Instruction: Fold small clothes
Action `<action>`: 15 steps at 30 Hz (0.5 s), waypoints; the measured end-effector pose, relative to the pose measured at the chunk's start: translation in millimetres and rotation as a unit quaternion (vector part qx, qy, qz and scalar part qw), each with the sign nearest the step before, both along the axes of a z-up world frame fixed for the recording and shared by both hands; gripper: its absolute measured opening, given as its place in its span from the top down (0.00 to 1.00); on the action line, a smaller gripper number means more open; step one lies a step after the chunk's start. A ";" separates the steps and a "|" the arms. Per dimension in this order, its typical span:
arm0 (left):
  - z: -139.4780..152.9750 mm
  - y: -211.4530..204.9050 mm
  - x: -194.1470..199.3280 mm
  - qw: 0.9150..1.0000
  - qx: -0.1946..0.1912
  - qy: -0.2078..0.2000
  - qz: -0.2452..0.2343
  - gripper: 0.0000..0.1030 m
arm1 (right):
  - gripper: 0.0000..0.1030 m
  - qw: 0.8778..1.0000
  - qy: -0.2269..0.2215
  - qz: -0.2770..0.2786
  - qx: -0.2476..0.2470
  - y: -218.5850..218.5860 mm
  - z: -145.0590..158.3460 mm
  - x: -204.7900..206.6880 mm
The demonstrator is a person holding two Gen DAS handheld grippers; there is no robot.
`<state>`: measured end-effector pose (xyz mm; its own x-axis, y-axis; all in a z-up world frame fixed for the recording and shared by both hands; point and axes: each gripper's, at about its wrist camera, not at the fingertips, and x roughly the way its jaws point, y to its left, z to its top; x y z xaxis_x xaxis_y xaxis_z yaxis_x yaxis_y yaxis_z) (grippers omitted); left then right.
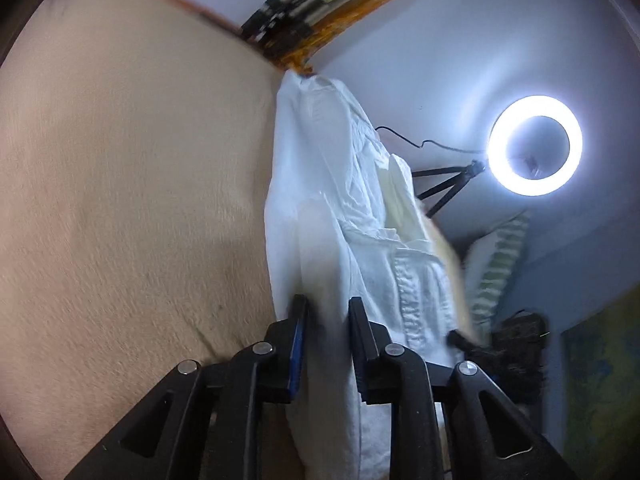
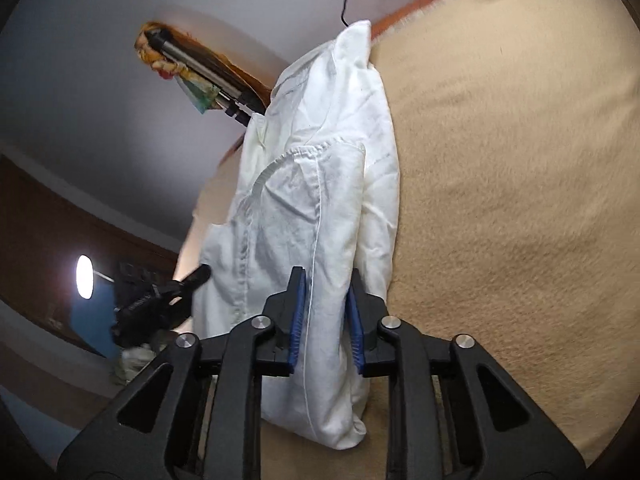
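A white garment (image 1: 340, 208), folded into a long narrow bundle, lies on the beige blanket (image 1: 120, 184). Its near end runs between the fingers of my left gripper (image 1: 326, 304). The blue pads stand slightly apart from the cloth, with a shadowed gap on the left side, so the jaws are open around it. In the right wrist view the same garment (image 2: 320, 184) passes between the fingers of my right gripper (image 2: 326, 276). Both blue pads show their faces beside the fabric and do not pinch it. The left gripper (image 2: 160, 304) shows as a dark shape at the bundle's left edge.
The beige blanket (image 2: 520, 200) spreads wide beside the garment. A lit ring light (image 1: 536, 144) on a tripod stands beyond the bed. A striped pillow (image 1: 500, 264) lies near it. Colourful fabric and dark rods (image 1: 304, 20) sit at the bed's far edge.
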<state>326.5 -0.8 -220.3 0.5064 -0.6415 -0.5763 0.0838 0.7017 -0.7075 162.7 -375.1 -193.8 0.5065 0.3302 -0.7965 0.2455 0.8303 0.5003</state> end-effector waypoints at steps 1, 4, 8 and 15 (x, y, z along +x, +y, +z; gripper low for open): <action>7.6 -3.6 -2.5 0.999 0.031 -0.013 0.003 0.73 | 0.72 1.000 -0.004 0.005 -0.028 2.6 5.6 -0.2; 27.7 -9.4 -11.6 0.994 0.096 -0.046 0.016 0.67 | 0.66 0.997 -0.018 0.022 -0.078 12.5 18.9 8.5; 52.7 -11.9 -23.9 0.985 0.141 -0.092 0.026 0.66 | 0.73 0.996 -0.014 0.037 -0.081 16.1 12.4 24.6; 67.3 -38.1 -43.3 0.969 0.205 -0.136 -0.020 0.61 | 0.84 0.996 0.034 0.006 -0.085 5.8 -0.4 30.3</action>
